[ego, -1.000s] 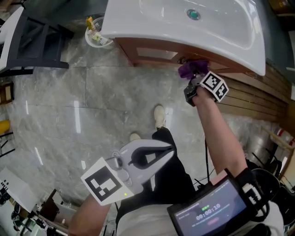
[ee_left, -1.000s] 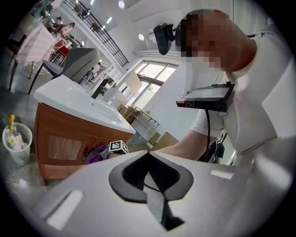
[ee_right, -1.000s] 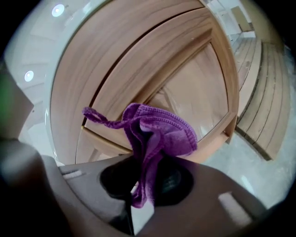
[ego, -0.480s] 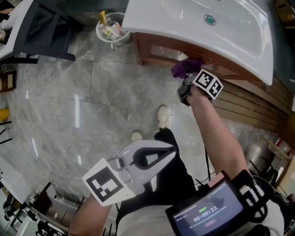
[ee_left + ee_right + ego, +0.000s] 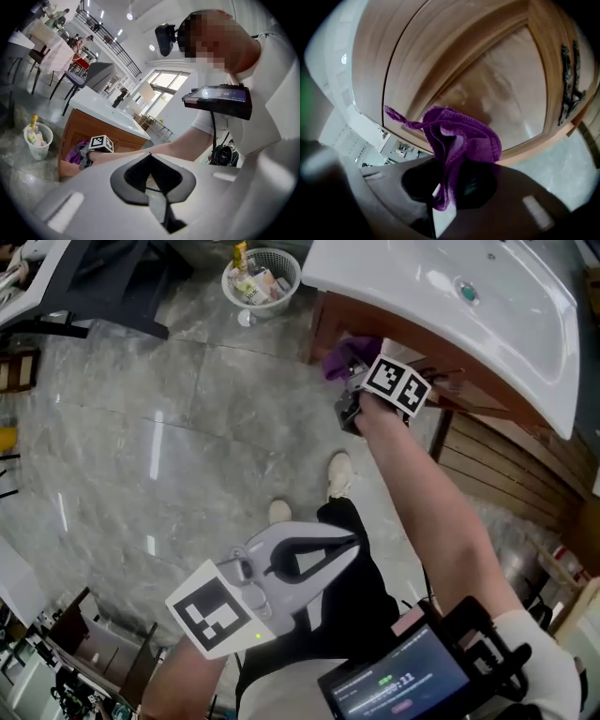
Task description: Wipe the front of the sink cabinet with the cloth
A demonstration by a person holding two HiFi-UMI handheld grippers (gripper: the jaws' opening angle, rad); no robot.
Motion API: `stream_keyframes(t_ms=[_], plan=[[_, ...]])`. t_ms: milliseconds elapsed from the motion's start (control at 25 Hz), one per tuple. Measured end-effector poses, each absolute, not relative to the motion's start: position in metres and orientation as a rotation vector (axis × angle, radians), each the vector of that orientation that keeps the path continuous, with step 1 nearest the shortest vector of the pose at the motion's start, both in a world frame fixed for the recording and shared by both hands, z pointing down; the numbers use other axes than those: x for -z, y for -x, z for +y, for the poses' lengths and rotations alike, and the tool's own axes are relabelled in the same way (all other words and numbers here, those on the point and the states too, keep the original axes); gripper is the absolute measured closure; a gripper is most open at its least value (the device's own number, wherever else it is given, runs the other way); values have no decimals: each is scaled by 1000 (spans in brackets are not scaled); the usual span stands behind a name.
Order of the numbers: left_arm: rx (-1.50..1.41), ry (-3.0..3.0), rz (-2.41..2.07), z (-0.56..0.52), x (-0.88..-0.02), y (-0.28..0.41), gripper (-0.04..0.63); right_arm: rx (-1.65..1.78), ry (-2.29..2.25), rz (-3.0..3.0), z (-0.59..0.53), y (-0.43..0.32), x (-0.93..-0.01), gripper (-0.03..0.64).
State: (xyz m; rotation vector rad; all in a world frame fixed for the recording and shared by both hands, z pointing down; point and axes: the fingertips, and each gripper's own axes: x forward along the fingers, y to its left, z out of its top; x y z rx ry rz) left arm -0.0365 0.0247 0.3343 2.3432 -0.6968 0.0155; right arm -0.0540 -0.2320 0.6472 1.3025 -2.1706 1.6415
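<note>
Wiping looks mid-course: the right tongs grasp the purple cloth up against the sink cabinet door, the left tongs clenched empty well apart from it, with no wiped area discernible.

Count: two grippers, left gripper and right gripper, with two marker cubes, one on each. One cloth, one sink with one drain, one cabinet, and in the right gripper view two handles on its front. Also one basket, its contents too jumbled to count, two shoes, and one screen
</note>
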Motion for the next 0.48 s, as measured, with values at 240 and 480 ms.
stream_keyframes(t_ms=[240, 480], plan=[[-7, -2324, -747, 31, -337, 56, 591, -1616, -1175, -2222, -227, 108, -644, 545], [-12, -2321, -742, 40, -337, 61, 591, -1591, -1127, -2260, -212, 112, -637, 545]])
